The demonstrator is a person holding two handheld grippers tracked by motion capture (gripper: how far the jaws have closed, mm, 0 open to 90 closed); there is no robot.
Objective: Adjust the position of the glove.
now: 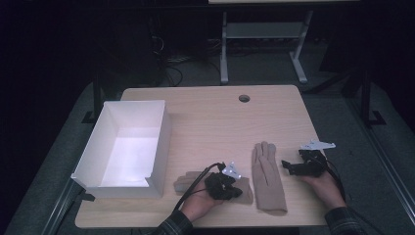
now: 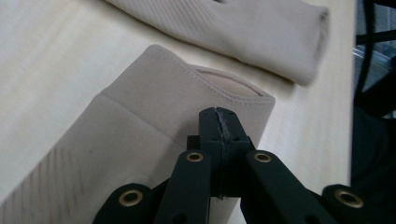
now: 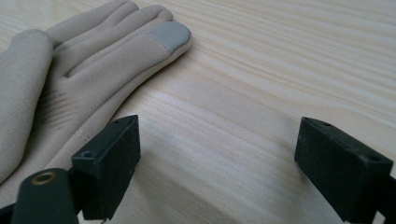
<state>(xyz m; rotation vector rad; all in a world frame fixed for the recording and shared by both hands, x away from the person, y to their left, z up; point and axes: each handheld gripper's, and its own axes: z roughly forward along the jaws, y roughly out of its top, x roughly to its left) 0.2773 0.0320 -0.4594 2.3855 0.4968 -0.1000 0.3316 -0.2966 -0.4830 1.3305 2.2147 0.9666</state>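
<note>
Clamped on the cuff of a beige knitted glove (image 2: pixel 154 140), the left gripper (image 2: pixel 219 122) is seen in its own view with the two black jaws pressed flat together, a fold of the cuff's hem apparently pinched between them; whether the fabric is lifted or lies on the wood cannot be told. In the high view this glove (image 1: pixel 188 182) lies at the near edge of the pale wooden table (image 1: pixel 215 117), partly under the left gripper (image 1: pixel 222 185), fingers pointing towards the box.

Just beside it, a second beige glove (image 1: pixel 267 176) is laid flat with its fingers pointing away from the person — its grey fingertip patch (image 3: pixel 170 35) is visible in the right gripper view. The right gripper (image 3: pixel 217 161) is held over bare wood next to that glove, jaws standing wide apart, nothing between them; in the high view it (image 1: pixel 292 167) rests just right of the glove.

Farther off, at the left, an open white rectangular box (image 1: pixel 161 134) stands with nothing inside.

By judgement, the work is at an early stage: one glove is gripped but not yet moved to the box, the other is untouched — both transfers are left, if the box is indeed the goal.
</note>
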